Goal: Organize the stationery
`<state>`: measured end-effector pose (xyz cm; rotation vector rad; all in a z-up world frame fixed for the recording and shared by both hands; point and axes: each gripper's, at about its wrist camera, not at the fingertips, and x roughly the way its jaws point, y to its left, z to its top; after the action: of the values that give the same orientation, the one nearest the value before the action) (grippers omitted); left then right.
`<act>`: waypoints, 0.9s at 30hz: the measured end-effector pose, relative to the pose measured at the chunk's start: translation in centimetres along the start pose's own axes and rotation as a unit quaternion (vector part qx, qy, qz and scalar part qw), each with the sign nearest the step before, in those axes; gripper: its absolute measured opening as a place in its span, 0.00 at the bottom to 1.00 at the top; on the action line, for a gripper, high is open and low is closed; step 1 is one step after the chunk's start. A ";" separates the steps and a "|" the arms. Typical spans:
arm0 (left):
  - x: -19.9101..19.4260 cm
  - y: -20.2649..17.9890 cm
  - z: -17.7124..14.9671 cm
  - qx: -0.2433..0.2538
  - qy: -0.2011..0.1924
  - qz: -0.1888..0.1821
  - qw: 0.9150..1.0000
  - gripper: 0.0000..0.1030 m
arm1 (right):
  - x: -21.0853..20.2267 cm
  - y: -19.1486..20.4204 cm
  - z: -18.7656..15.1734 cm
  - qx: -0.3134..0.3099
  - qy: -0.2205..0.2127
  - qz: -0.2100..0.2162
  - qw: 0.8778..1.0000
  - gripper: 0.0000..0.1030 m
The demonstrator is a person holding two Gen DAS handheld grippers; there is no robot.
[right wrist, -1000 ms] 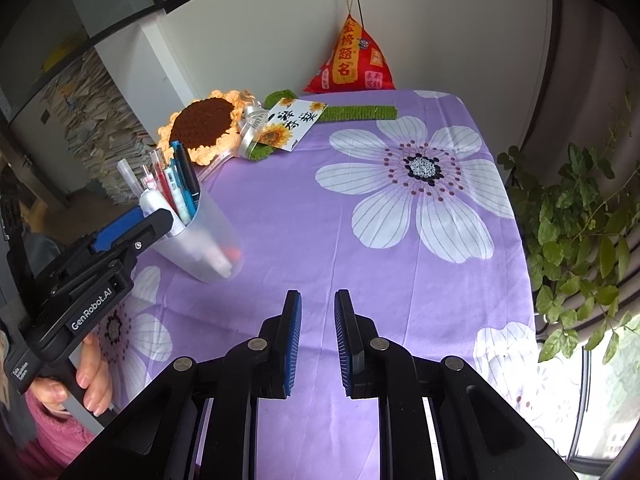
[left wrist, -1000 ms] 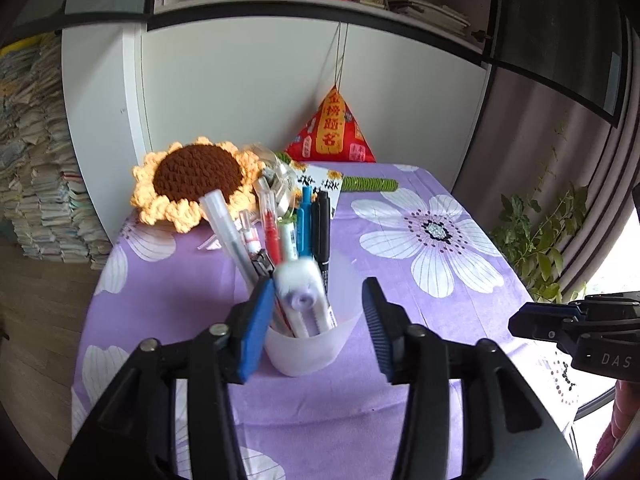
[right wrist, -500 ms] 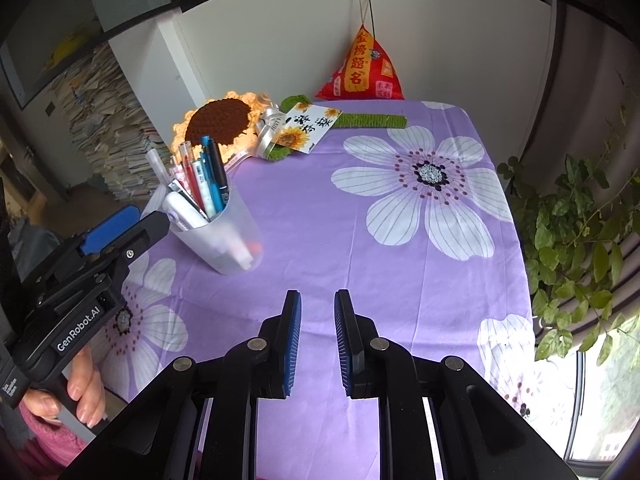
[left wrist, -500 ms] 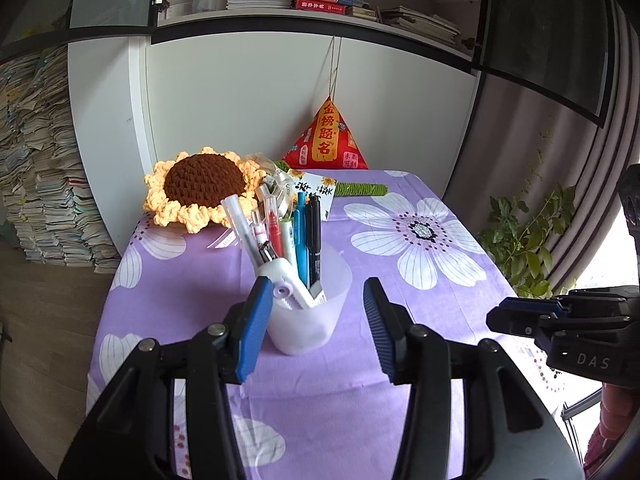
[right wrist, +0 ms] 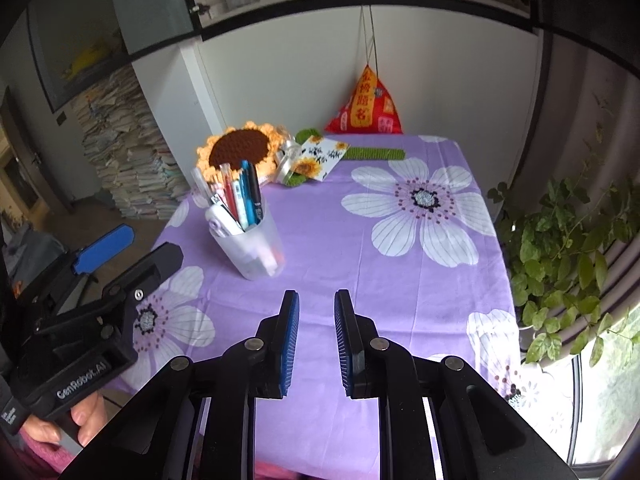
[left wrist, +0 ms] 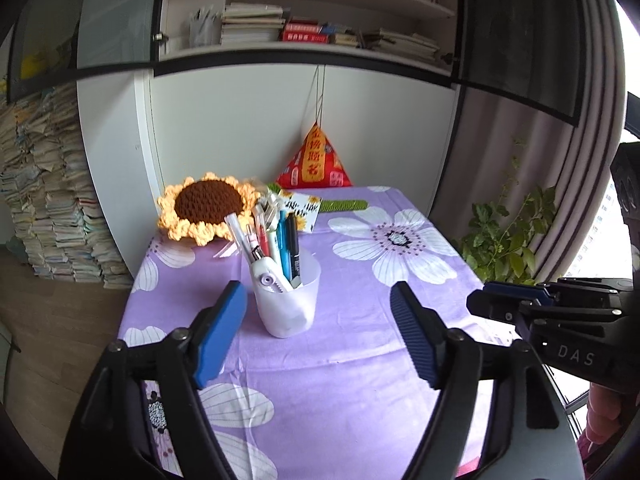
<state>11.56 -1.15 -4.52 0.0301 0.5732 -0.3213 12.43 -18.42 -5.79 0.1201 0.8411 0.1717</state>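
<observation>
I am holding my left claw (left wrist: 316, 328) wide open and empty above the counter (left wrist: 360, 360), its blue pads spread well apart. The translucent white cup (left wrist: 288, 304) is standing upright just ahead of it, between the two pads in the left view but touching neither. Pens (left wrist: 280, 240) are sticking up out of the cup, and a white correction tape (left wrist: 270, 278) is leaning at its near rim. I am holding my right claw (right wrist: 316, 340) off to the right, its pads parted only by a narrow gap with nothing between them; from there the cup (right wrist: 254, 244) is sitting ahead and slightly left. Beyond the cup, at the counter's far edge, a crocheted sunflower (left wrist: 208, 208), a sunflower card (left wrist: 302, 210) and a red pyramid pouch (left wrist: 314, 162) are resting.
</observation>
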 end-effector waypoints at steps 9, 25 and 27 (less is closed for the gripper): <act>-4.0 -1.2 -1.1 0.003 -0.019 0.028 0.999 0.89 | -7.1 1.5 -2.3 -0.003 -0.109 -0.037 0.993 0.63; -11.6 -3.1 -2.6 0.015 -0.080 0.073 0.994 0.99 | -14.1 2.8 -6.2 0.004 -0.191 -0.041 0.981 0.82; -12.2 -3.2 -2.7 0.013 -0.086 0.073 0.994 0.99 | -14.9 2.9 -6.6 0.006 -0.206 -0.044 0.978 0.82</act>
<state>-0.47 -0.29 -0.05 0.0693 0.3935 -0.1863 -2.55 -18.29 1.21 0.1235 0.4326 0.0540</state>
